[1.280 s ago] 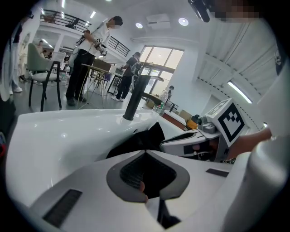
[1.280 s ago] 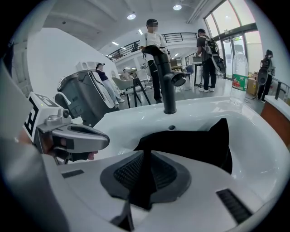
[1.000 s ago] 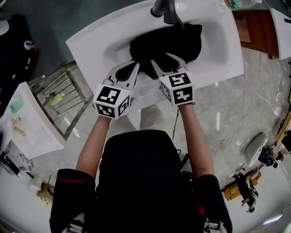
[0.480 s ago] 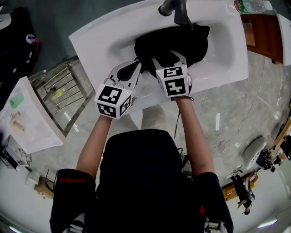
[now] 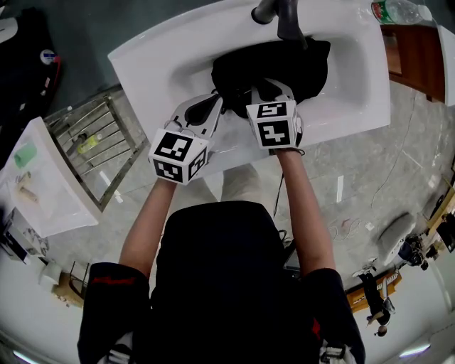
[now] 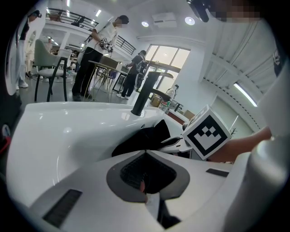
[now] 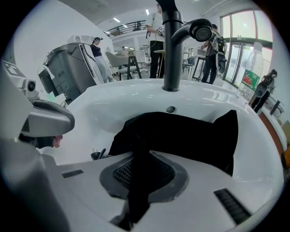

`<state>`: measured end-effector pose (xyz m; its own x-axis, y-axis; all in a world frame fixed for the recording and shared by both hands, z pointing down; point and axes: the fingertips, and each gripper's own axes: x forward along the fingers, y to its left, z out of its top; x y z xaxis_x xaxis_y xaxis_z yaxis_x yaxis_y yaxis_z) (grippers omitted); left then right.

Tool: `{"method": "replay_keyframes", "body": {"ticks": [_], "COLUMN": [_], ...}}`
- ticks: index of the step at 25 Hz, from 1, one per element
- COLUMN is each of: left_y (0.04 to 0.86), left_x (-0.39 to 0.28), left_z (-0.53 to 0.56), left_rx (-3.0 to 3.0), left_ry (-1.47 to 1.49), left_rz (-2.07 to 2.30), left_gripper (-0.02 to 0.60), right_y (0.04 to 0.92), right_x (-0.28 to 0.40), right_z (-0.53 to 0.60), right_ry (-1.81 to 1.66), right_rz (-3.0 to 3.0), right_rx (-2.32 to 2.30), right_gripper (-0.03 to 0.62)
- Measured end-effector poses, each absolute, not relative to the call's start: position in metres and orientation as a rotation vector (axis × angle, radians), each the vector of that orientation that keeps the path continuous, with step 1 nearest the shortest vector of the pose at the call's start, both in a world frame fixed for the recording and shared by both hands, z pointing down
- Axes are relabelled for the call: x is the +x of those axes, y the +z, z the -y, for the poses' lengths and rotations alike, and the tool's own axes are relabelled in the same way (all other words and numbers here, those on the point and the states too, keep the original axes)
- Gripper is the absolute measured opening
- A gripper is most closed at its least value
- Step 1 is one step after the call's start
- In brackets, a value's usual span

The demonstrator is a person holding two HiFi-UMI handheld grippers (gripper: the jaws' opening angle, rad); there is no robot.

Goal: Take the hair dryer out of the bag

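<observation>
Far left of the sink (image 5: 163, 50) stood a white desk (image 5: 50, 202) with a small green item (image 5: 25, 156) on it. Between that desk and the sink, a metal rack (image 5: 96, 153) sat on the floor, just off the sink's left corner.

At the sink's front rim, left of centre, the left claw (image 6: 145, 172) reached in over the edge with its jaws pressed together. A small pinkish bit (image 6: 142, 186) showed at their seam; what it was could not be told. Its tip lay at the left edge of the black bag (image 5: 284, 64).

The bag lay slumped in the middle of the sink's basin, filling most of the floor there. The hair dryer showed in no view. Just off the bag's left edge, a small dark piece (image 7: 97, 154) rested on the basin floor, too small to name.

The right claw (image 7: 142, 174) came in over the front rim just beside the left one and pointed steeply down. Its jaws had just been closing and now pinched a raised fold of the bag's black cloth. Its marker cube (image 5: 274, 124) covered the bag's near edge in the head view.

At the sink's back rim, the black faucet (image 5: 279, 14) arched over the bag's far edge. Right of the sink stood a wooden cabinet (image 5: 409, 46), with a bottle (image 5: 394, 8) near the sink's back right corner.
</observation>
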<state>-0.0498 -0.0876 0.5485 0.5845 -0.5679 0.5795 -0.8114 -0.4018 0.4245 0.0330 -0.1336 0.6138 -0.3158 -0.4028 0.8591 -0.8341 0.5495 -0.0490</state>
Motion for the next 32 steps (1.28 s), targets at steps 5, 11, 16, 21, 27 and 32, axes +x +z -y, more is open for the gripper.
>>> {"method": "replay_keyframes", "body": {"ticks": [5, 11, 16, 21, 27, 32], "left_y": [0.550, 0.552, 0.554, 0.554, 0.558, 0.565], "left_x": [-0.048, -0.047, -0.041, -0.035, -0.024, -0.013], "left_z": [0.089, 0.092, 0.093, 0.097, 0.100, 0.101], "left_rx": [2.122, 2.121, 2.131, 2.141, 2.158, 2.167], "left_ry": [0.456, 0.459, 0.456, 0.461, 0.485, 0.545], "left_rz": [1.084, 1.071, 1.040, 1.024, 0.984, 0.940], "left_gripper": [0.012, 0.012, 0.012, 0.012, 0.012, 0.014], "right_y": [0.615, 0.614, 0.613, 0.612, 0.613, 0.614], "right_x": [0.035, 0.035, 0.040, 0.048, 0.062, 0.070], "right_z": [0.135, 0.136, 0.138, 0.142, 0.147, 0.149], "right_ry": [0.650, 0.667, 0.676, 0.686, 0.699, 0.716], "right_rz": [1.915, 1.915, 1.915, 1.909, 1.899, 1.892], "right_rx": [1.014, 1.014, 1.027, 1.042, 1.070, 1.082], "right_gripper": [0.041, 0.040, 0.040, 0.040, 0.040, 0.040]}}
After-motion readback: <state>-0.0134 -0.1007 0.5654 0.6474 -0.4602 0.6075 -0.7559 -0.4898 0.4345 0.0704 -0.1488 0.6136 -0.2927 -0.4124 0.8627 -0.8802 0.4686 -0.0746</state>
